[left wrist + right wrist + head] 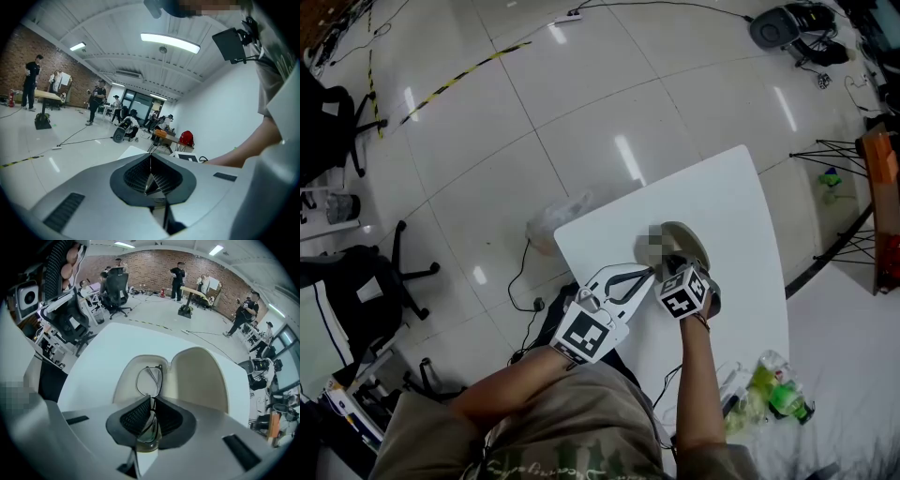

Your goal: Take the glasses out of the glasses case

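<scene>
Now right gripper [151, 401] pinches glasses [149, 379], long axis along jaws

The table [731, 206] is seen steeply from above in the head view. The glasses case [197, 376] is shared, close up, with the right gripper view; the left gripper view is aimed across the room.

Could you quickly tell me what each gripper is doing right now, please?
Left gripper: closed, holding nothing.
Right gripper: closed on the glasses.
</scene>
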Demonstrator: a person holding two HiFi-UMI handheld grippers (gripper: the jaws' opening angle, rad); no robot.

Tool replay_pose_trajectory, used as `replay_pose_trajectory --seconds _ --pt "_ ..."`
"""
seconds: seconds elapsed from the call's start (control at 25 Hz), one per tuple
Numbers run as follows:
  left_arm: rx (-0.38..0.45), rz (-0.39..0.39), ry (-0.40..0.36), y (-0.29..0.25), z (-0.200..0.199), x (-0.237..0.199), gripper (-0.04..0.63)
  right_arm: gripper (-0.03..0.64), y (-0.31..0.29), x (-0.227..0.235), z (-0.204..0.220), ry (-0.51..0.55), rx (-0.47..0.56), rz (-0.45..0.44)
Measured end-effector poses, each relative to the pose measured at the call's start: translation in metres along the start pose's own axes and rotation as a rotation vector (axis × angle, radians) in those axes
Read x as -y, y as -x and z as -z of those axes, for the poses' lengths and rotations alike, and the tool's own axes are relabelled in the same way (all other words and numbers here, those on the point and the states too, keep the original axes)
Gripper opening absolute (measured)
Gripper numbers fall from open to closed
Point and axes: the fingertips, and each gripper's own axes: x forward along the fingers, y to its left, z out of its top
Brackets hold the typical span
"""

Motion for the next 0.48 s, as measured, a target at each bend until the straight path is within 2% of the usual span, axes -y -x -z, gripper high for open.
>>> replay_pose_trajectory --seconds 0.12,0.28,0.48 --pt "-0.004 -0.014 -0.023 0.0016 0.0021 -0.0010 0.009 0.021 0.0013 -0.0006 0.0006 0.005 -0.012 -0.010" --pt "0.002 -0.014 -0.001 0.0024 0.0005 -0.0015 0.009 0.021 0.0001 -0.0010 0.0012 0.021 -0.030 -0.029" --pt "-0.014 -0.022 -0.033 0.0033 0.0044 -0.0044 0.009 0.021 -0.0022 0.0002 0.0007 0.029 -0.040 -0.037"
